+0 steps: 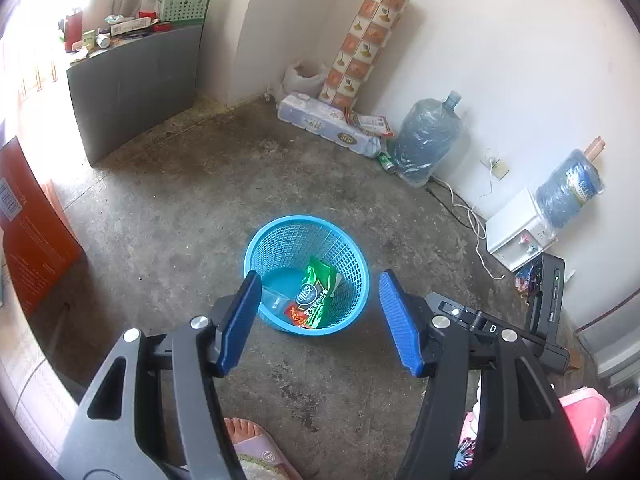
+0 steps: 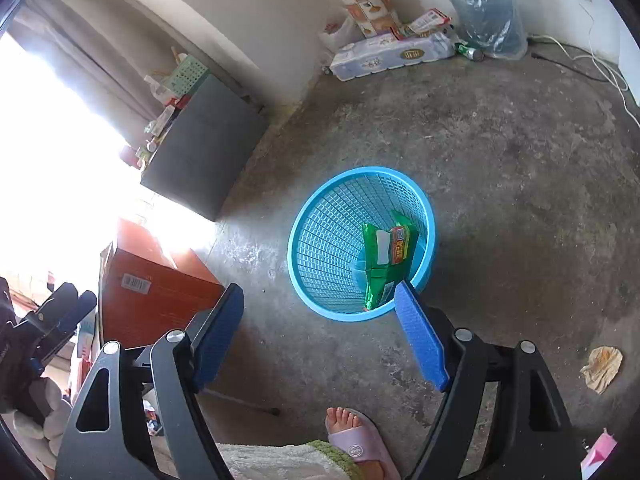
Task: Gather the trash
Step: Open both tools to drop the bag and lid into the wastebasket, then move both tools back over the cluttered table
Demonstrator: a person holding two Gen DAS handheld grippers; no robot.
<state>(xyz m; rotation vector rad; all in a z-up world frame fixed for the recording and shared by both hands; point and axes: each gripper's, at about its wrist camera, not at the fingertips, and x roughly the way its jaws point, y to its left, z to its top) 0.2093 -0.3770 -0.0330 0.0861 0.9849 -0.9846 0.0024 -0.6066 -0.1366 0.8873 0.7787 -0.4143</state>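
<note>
Trash inside the blue basket (image 1: pixel 260 248) is lying partly hidden by both wide, empty hand-held grippers, left (image 1: pixel 316 312) and right (image 2: pixel 320 336), while only the right view is showing crumpled paper (image 2: pixel 602 368) beside the basket.

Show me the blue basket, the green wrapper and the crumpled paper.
blue basket (image 2: pixel 297 240), right wrist view, left rim.
green wrapper (image 1: pixel 316 286), left wrist view, its middle.
crumpled paper (image 2: pixel 603 367), right wrist view, its middle.

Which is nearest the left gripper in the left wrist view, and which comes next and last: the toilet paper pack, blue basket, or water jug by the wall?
From the left gripper:
1. Blue basket, just ahead on the floor.
2. Water jug, right, by the wall.
3. Toilet paper pack, near the far corner; too close to the jug to call.
</note>
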